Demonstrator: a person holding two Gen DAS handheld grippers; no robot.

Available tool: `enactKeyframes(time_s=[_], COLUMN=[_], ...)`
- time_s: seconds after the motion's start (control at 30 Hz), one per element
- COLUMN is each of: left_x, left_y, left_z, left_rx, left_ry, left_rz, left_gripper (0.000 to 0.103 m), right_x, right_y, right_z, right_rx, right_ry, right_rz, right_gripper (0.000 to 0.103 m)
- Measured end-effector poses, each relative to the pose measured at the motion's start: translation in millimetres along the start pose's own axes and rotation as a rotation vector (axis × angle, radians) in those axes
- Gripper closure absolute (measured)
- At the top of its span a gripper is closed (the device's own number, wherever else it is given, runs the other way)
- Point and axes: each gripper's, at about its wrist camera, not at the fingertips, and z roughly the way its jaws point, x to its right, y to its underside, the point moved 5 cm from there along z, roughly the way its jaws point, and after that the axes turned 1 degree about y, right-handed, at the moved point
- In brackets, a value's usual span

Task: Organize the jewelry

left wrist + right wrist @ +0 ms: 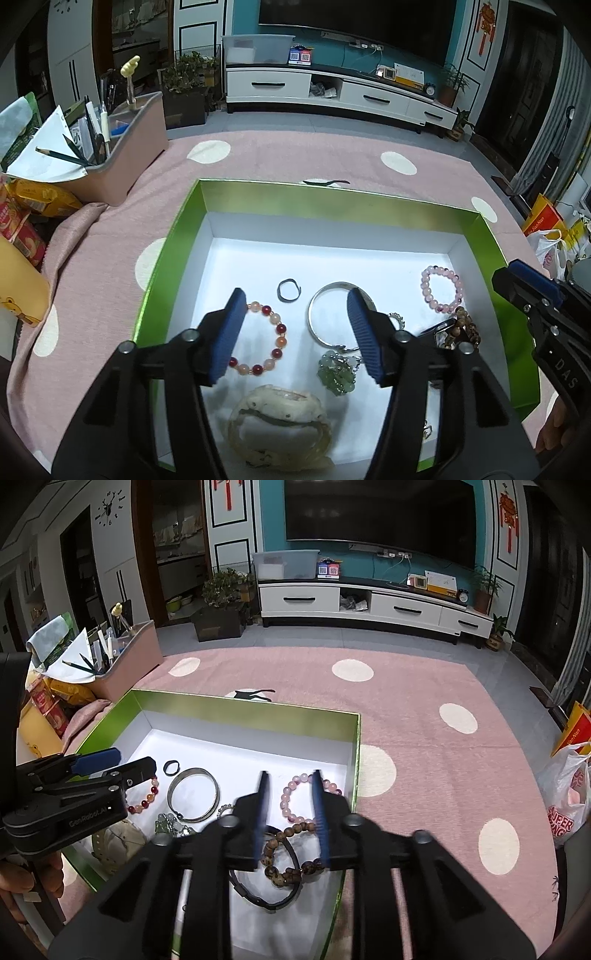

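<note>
Left tongs (297,334): jaws well apart, nothing between the pads, poised over the near half of the green box (173,236). Right tongs (290,818): jaws parted to a narrow gap, pads pressing on nothing that I can see; the brown wooden-bead bracelet (291,853) lies on the box floor just under and between them, with a black cord band (266,891) looped beneath it.

Key relation, taking the silver bangle (327,314) as landmark: it lies flat, directly ahead of the left tongs and partly behind their right finger. The red-and-peach bead bracelet (264,338) lies just left of the bangle, touching or nearly touching the left finger. Small dark ring (289,291) is beyond and left of the bangle. Green stone cluster (338,373) sits nearer than the bangle, inside the jaw span. Pale watch on its cushion (279,424) is nearest of all, below the tongs. Pink bead bracelet (441,290) is well right of the bangle, closer to the right tongs.

Judgement: left hand is nearer the bangle and red bracelet; right hand is nearer the wooden and pink beads.

All jewelry lies inside the one white-floored box, no dividers visible. Box rests on the pink dotted cloth (295,155) covering the bench
</note>
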Motion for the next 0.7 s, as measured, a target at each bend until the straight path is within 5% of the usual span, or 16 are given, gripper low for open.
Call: enactKeyframes(time_s=[0.07, 0.33, 0.7], left_x=[0.3, -2.7, -3.8], left_y=[-1.2, -4.9, -7.8], left_z=[-2.2, -21.3, -61.1], left_rx=[0.001, 0.029, 0.075], left_ry=[-0.009, -0.049, -0.103], left_rz=[0.0, 0.012, 0.034], left_gripper=[0.033, 0.018, 0.005], right_x=[0.0, -1.5, -14.4], right_y=[-1.4, -6.2, -6.8], right_z=[-3.2, -18.5, -41.3], right_rx=[0.003, 0.022, 0.009], right_ry=[0.001, 0.005, 0.019], right_rz=[0.001, 0.024, 0.003], right_gripper=[0.073, 0.035, 0.004])
